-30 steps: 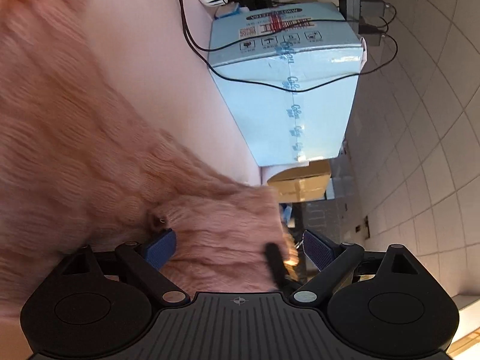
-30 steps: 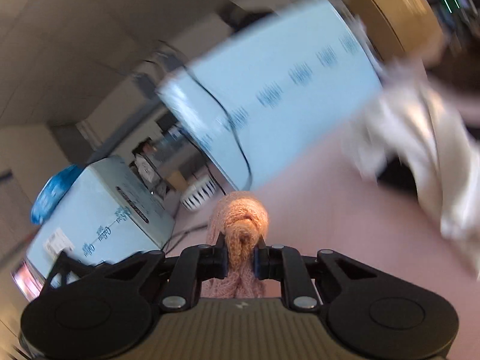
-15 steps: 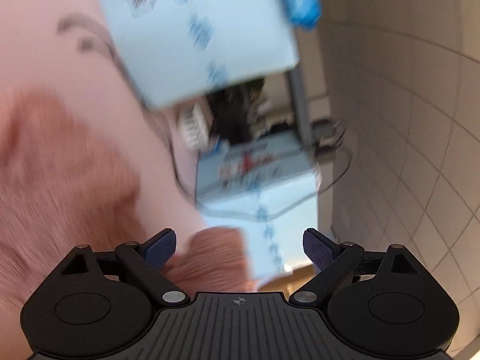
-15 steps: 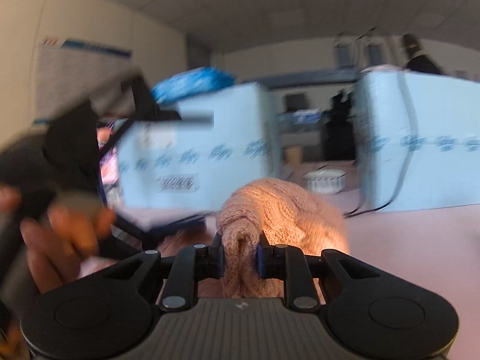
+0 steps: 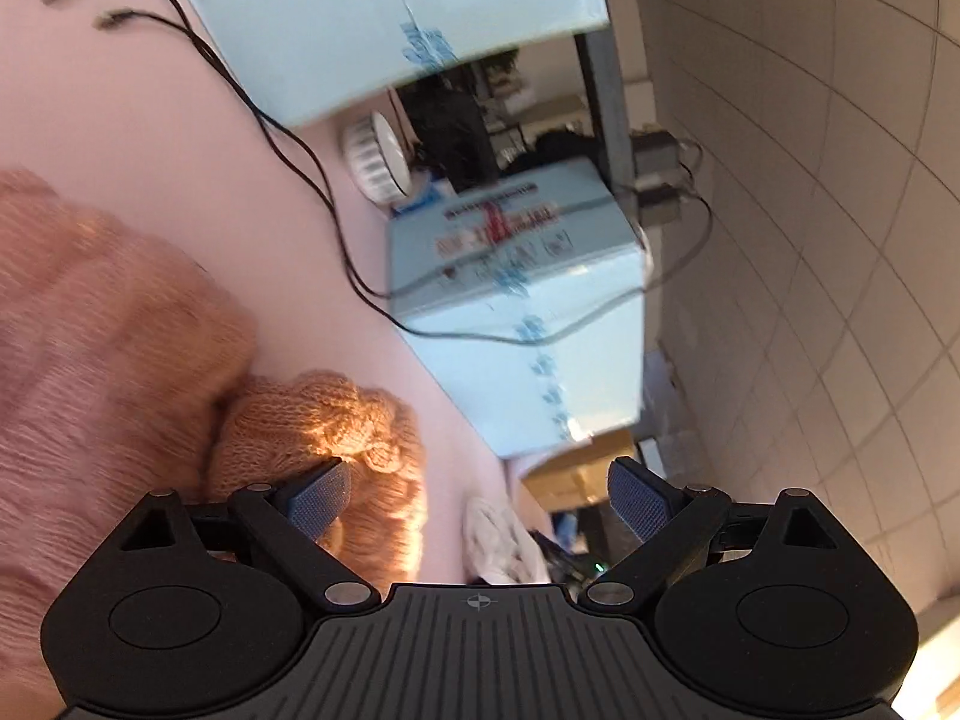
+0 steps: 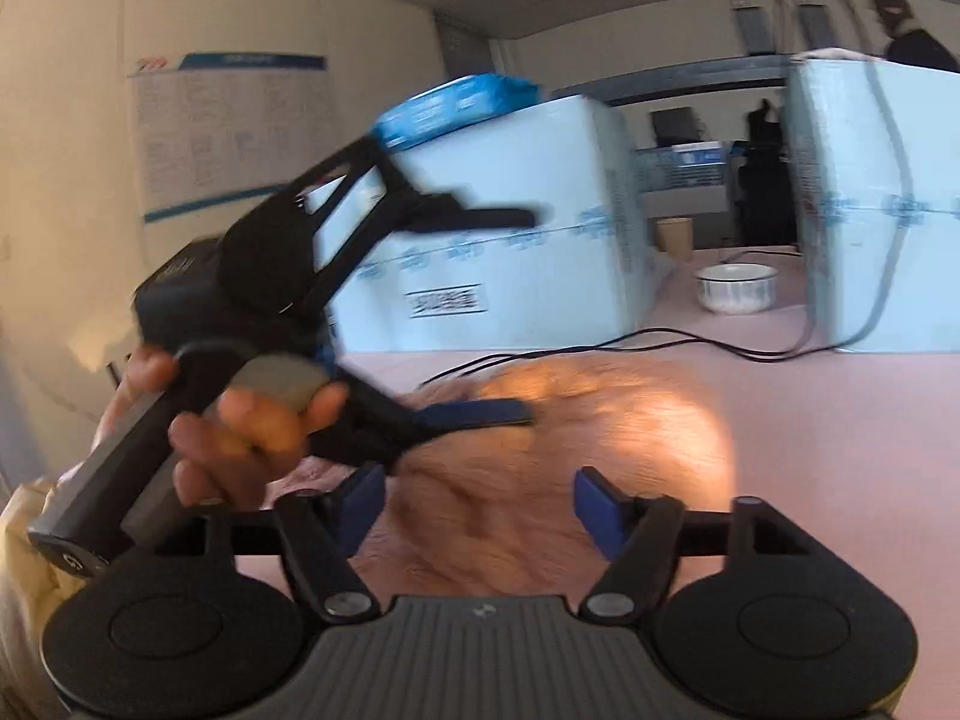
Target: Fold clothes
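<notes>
A fuzzy pink knitted sweater (image 5: 90, 360) lies bunched on the pink table (image 5: 180, 150), blurred in both views. In the left wrist view my left gripper (image 5: 477, 501) is open, its left pad (image 5: 318, 501) just over a rolled fold of the sweater (image 5: 324, 426). Seen from the right wrist, the sweater (image 6: 570, 420) spreads ahead of and beneath my right gripper (image 6: 480, 507), whose jaws are opening; the pads do not press on the knit. The left gripper (image 6: 528, 315), held by a hand (image 6: 240, 420), hangs open above the sweater's left side.
Two large light-blue boxes (image 6: 510, 240) (image 6: 870, 210) stand at the back of the table, with black cables (image 6: 660, 342) trailing in front. A white bowl (image 6: 735, 288) and a paper cup (image 6: 675, 240) sit between them. A white cloth (image 5: 498, 540) lies further along the table.
My right gripper has let go of the sweater fold it pinched and its jaws have spread wide. The left gripper stayed open, swung across the sweater and now shows in the right view.
</notes>
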### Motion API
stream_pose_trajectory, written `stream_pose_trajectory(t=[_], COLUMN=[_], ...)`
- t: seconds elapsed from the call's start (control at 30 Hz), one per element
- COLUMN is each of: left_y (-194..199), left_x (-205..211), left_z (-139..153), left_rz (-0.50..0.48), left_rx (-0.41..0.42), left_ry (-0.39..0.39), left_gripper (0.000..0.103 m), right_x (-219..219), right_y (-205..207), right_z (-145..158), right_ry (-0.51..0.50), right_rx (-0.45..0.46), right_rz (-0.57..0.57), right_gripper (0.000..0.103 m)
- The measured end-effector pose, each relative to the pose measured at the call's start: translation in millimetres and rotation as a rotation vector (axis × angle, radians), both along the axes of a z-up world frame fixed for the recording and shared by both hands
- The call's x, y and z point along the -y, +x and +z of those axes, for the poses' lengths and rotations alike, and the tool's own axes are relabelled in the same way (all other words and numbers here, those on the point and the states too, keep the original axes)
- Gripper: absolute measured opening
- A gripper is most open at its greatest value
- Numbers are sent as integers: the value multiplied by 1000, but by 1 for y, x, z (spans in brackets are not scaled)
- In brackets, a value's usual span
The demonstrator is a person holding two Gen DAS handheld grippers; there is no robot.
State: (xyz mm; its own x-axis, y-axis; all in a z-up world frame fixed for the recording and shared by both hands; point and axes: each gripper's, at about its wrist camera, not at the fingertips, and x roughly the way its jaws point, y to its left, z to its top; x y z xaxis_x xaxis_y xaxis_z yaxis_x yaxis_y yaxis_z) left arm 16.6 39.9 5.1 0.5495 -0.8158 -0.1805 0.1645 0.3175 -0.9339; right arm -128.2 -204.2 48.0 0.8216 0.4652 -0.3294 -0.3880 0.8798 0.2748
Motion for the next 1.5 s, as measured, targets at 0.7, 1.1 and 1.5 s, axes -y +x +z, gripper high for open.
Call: stream_pose_trajectory(t=[0.7, 1.1, 1.5], left_y=[-4, 3, -13], left_x=[-13, -4, 46], left_z=[-5, -11, 4], left_rz=[38, -10, -101], left_rx=[-100, -106, -18], left_ry=[77, 52, 110], left_gripper=[95, 95, 95], right_x=[79, 86, 105], right_y=[43, 32, -1], right_z=[-36, -37, -20], right_ry=[551, 674, 523], right_rx=[-482, -416, -295], right_rz=[-243, -232, -375], right_gripper=[83, 23, 23])
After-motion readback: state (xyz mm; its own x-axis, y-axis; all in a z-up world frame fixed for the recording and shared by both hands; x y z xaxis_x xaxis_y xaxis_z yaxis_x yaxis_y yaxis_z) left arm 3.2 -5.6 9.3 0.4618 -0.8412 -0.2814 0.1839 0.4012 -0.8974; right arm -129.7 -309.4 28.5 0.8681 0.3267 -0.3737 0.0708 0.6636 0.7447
